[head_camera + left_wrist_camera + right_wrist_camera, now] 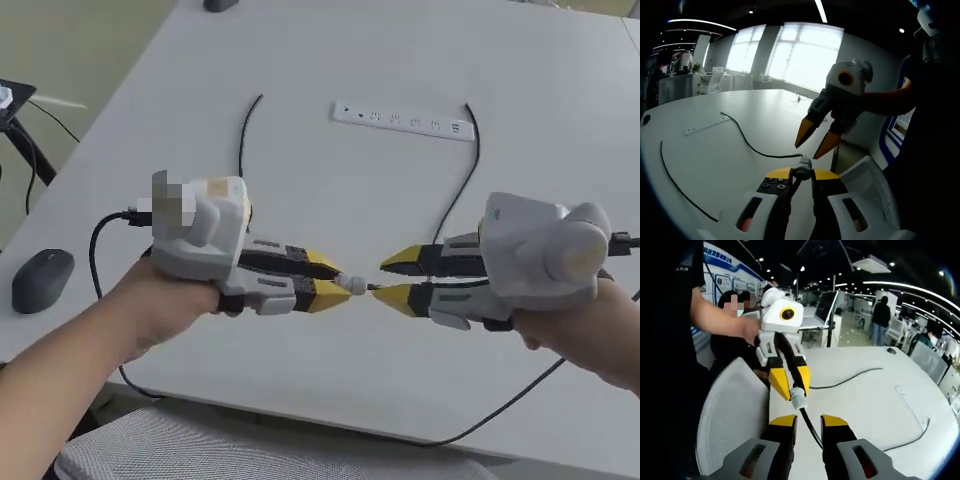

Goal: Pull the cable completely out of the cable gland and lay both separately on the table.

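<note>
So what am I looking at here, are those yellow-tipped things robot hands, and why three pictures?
No robot here: a person holds two hand-held grippers. One picture comes from a camera on the person's head; the two round ones come from cameras riding on the grippers. The left gripper pinches a small white cable gland; a black cable runs from it between the open jaws of the right gripper. On the white table lie a power strip and a mouse.
</note>
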